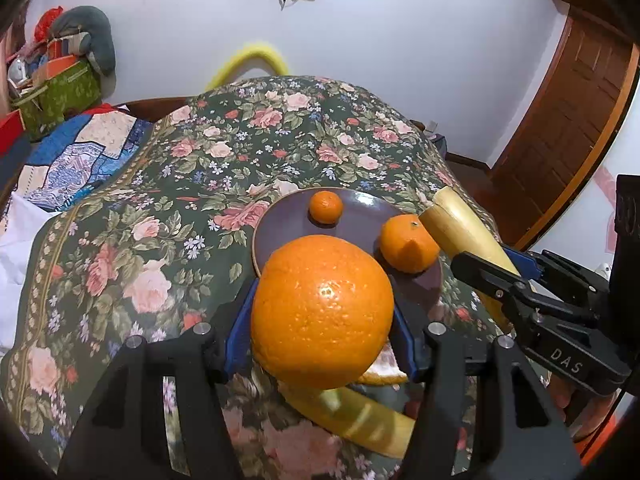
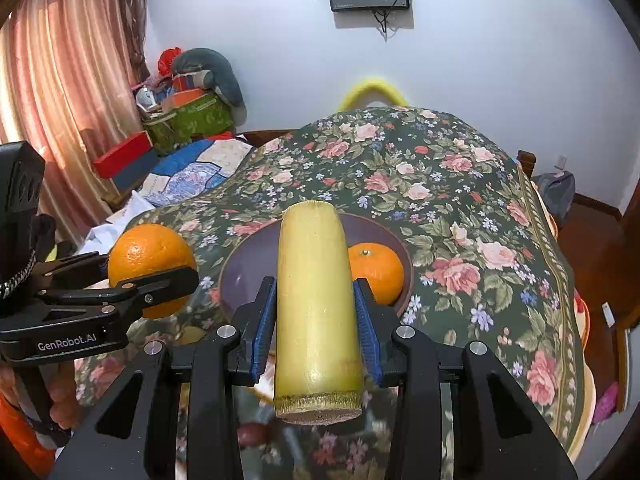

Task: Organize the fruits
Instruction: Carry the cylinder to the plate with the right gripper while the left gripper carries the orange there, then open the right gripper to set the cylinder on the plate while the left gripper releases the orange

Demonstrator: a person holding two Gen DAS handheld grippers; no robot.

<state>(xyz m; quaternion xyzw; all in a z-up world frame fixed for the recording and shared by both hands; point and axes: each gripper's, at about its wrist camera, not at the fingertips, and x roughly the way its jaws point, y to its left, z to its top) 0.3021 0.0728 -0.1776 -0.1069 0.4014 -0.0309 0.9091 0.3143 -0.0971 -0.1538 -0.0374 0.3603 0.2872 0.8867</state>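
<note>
A: We see glossy, pitted peel on the big orange (image 1: 322, 312), and printed floral cloth (image 1: 168, 216) under everything.

B: We agree. The plate (image 1: 280, 220) looks smooth with a slight sheen. The pale yellow stalk (image 2: 316, 300) looks waxy, its cut end rough and fibrous.

Colours/patterns:
Orange (image 1: 322, 312) bright orange; cut stalk (image 2: 316, 308) pale yellow-green; plate (image 1: 280, 228) dull purple; tablecloth (image 1: 160, 216) dark green, pink roses; gripper pads (image 2: 265, 330) blue.
</note>
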